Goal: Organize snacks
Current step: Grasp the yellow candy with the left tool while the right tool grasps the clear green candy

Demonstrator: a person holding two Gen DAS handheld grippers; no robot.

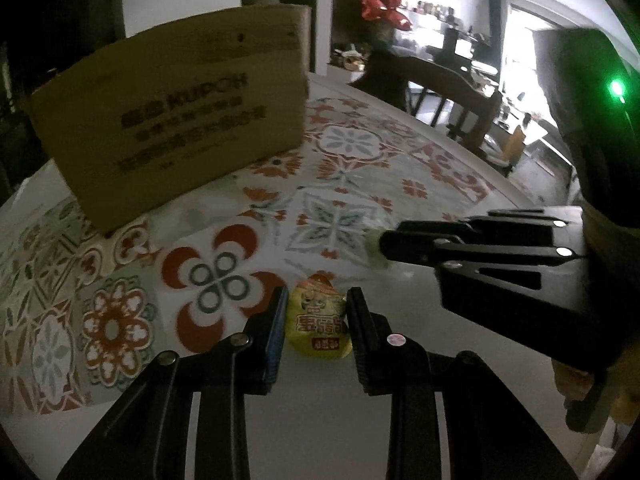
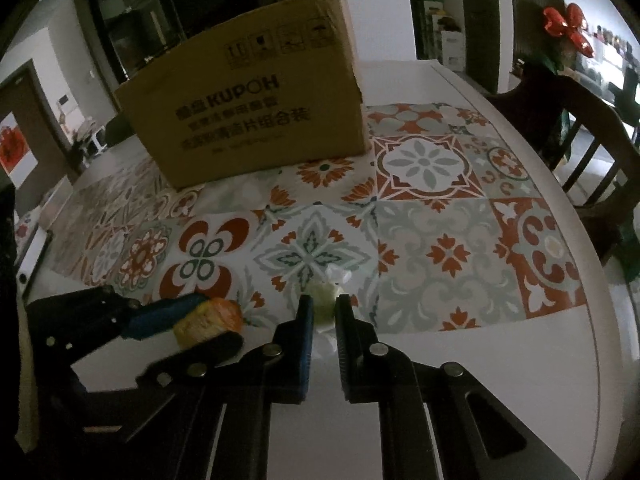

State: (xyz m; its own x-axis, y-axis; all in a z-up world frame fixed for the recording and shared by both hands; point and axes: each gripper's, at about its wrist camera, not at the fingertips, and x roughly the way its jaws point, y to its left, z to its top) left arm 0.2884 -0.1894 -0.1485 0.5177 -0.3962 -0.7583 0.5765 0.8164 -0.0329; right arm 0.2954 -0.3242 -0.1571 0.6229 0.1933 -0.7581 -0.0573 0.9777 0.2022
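Note:
My left gripper (image 1: 318,300) is shut on a yellow snack packet (image 1: 318,322) with an orange top, near the front edge of the patterned mat; it also shows in the right wrist view (image 2: 208,320). My right gripper (image 2: 324,304) is shut on a small pale green wrapped snack (image 2: 325,300), which shows in the left wrist view (image 1: 376,250) at the right gripper's tips. A brown cardboard box (image 2: 248,112) printed KUPOH stands at the far side of the mat, also in the left wrist view (image 1: 180,116).
A white round table (image 2: 560,340) carries the orange and green tile-patterned mat (image 2: 432,248). Dark wooden chairs (image 2: 576,136) stand at the far right edge. A white flat object (image 2: 34,256) lies at the left edge of the table.

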